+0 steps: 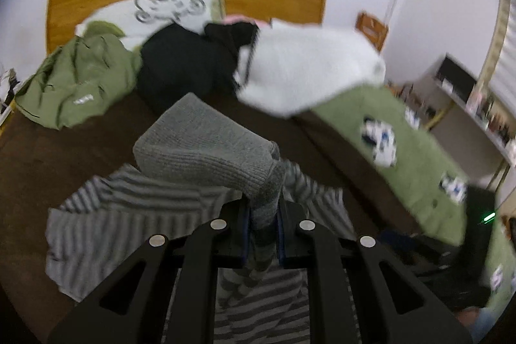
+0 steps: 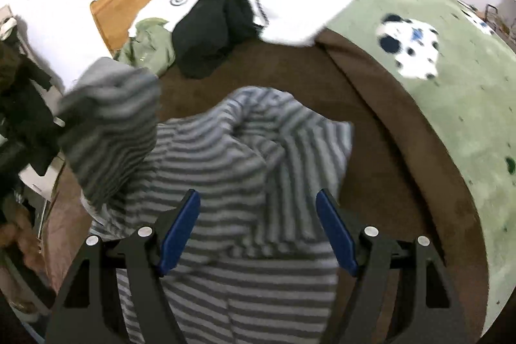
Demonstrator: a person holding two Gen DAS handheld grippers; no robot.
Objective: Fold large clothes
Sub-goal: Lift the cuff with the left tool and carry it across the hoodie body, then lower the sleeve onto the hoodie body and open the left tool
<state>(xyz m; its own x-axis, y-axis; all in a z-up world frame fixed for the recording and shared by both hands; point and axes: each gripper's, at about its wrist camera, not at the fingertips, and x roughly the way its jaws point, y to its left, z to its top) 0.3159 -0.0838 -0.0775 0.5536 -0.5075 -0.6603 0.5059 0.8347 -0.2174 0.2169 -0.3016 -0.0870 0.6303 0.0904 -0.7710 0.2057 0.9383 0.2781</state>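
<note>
Striped sweater (image 1: 96,215) lies spread on the brown bed cover (image 1: 29,157). Left wrist view: the left gripper (image 1: 262,215) is clamped on its grey ribbed cuff (image 1: 206,150), which is raised above the body; an olive jacket (image 1: 77,86), black garment (image 1: 183,63) and white blanket (image 1: 309,70) lie beyond. Right wrist view: the right gripper (image 2: 258,228) stands wide apart over the sweater (image 2: 242,182), gripping nothing; the sleeve (image 2: 109,124) rises at left

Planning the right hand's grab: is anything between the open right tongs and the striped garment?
Nothing visible does: the right tongs hang open directly over the striped garment. Its sleeve is lifted in the left tongs, off to the left.
</note>
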